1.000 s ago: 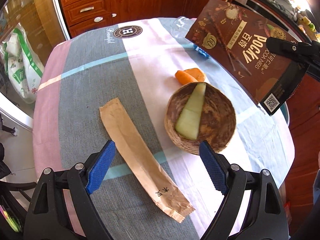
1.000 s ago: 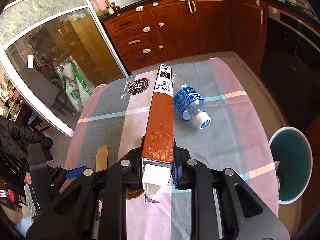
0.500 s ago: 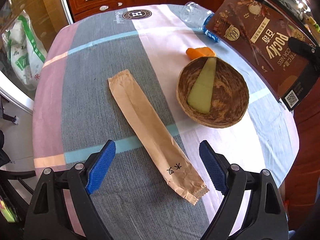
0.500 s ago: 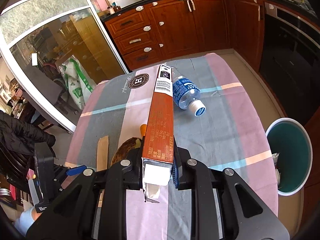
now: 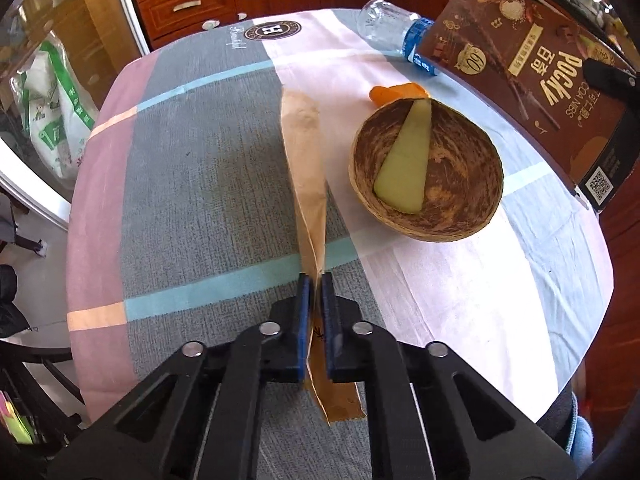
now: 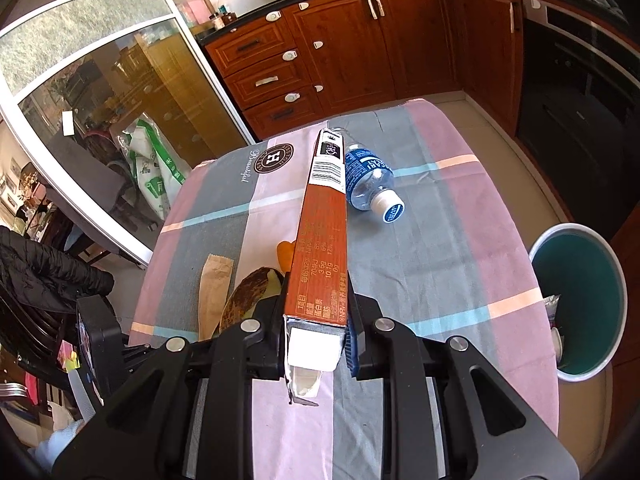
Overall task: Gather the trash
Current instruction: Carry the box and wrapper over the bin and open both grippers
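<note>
My left gripper (image 5: pixel 315 280) is shut on a long brown paper sleeve (image 5: pixel 305 148), pinching it edge-up near its printed end while its far end rests on the striped tablecloth (image 5: pixel 192 184). The same sleeve (image 6: pixel 214 284) shows at the left of the right wrist view. My right gripper (image 6: pixel 318 308) is shut on a brown Pocky box (image 6: pixel 324 240), held edge-on above the table; the box face (image 5: pixel 532 80) fills the upper right of the left wrist view. A plastic water bottle (image 6: pixel 370 184) lies on its side beyond the box.
A brown coconut-shell bowl (image 5: pixel 460 184) holds a pale green rind slice (image 5: pixel 404 168), with orange peel (image 5: pixel 396 92) behind it. A white bin with a teal liner (image 6: pixel 580 296) stands on the floor right of the table. Wooden cabinets (image 6: pixel 360 48) and a glass door (image 6: pixel 100 120) lie beyond.
My left gripper's jaws, wide apart before, have closed on the paper sleeve and turned it up on its edge. The right gripper still holds the Pocky box.
</note>
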A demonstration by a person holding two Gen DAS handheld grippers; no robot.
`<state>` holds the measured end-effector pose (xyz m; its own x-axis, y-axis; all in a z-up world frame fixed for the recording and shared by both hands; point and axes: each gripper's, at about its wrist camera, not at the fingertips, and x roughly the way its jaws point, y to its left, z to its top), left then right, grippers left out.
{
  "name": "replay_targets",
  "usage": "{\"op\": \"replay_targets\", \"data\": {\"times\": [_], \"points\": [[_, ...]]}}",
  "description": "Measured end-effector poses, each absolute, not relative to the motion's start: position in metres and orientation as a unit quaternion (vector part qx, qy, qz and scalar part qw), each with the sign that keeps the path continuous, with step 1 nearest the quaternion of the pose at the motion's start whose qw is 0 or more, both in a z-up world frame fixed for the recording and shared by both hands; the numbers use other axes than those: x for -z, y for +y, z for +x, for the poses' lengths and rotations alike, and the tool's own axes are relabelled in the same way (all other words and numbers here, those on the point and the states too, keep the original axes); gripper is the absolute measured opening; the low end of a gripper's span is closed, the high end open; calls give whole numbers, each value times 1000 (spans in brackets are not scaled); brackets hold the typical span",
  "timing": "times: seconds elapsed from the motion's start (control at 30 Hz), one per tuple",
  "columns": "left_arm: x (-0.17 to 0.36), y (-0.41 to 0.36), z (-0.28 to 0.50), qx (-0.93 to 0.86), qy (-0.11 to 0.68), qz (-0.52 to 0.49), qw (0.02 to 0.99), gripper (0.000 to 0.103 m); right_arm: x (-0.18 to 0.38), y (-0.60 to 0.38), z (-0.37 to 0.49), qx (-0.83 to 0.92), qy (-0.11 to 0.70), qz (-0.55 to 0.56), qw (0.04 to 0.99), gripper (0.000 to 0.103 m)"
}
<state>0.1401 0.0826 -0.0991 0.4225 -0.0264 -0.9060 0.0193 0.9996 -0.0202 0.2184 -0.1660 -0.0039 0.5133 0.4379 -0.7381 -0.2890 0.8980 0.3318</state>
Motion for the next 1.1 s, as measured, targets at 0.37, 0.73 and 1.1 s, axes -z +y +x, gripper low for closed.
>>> {"op": "replay_targets", "data": {"times": [0.37,0.73,1.1], "points": [[39,92,131,31,498,-46,866,4,-9,-192,201,-200,430,95,875,20],[-3,-20,153,131,466,22,875,5,-23,-261,179,-161,406,124,891,20],[5,-165,198,237,485,76,839,5,-5,-400,159,-50,403,164,899,20]]}}
